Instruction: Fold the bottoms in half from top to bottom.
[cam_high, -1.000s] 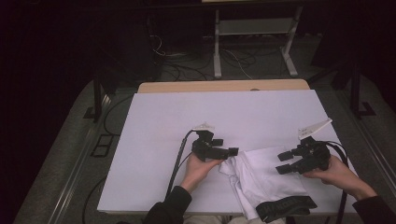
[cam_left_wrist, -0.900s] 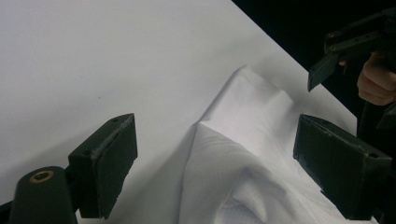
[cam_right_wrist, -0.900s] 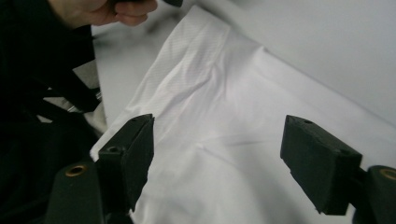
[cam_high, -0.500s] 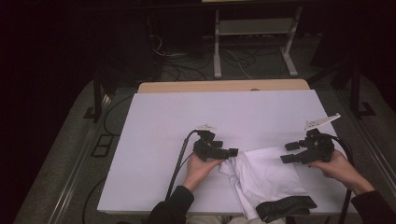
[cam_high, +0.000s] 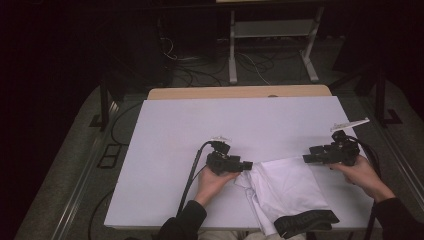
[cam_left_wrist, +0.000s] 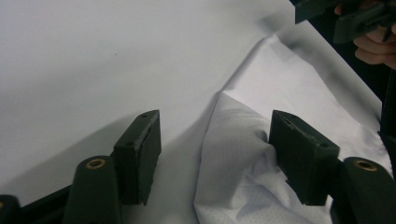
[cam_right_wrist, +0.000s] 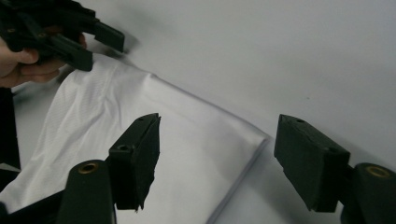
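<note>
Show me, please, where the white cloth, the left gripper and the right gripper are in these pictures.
white cloth (cam_high: 287, 185): high view, on its flat middle panel.
left gripper (cam_high: 247, 165): high view, midway between its fingertips, at the cloth's left edge.
right gripper (cam_high: 306, 158): high view, midway between its fingertips, by the cloth's far right corner.

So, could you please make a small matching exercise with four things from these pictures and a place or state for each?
Things:
1. white cloth
2. left tool
3. right tool
4. black strap

Places or states:
a. open above the cloth's far right corner
b. at the table's near edge, on the cloth
c. crumpled on the left, flat on the right
d. open around the cloth's bunched left edge

Pairs: 1-c, 2-d, 3-a, 4-b
</note>
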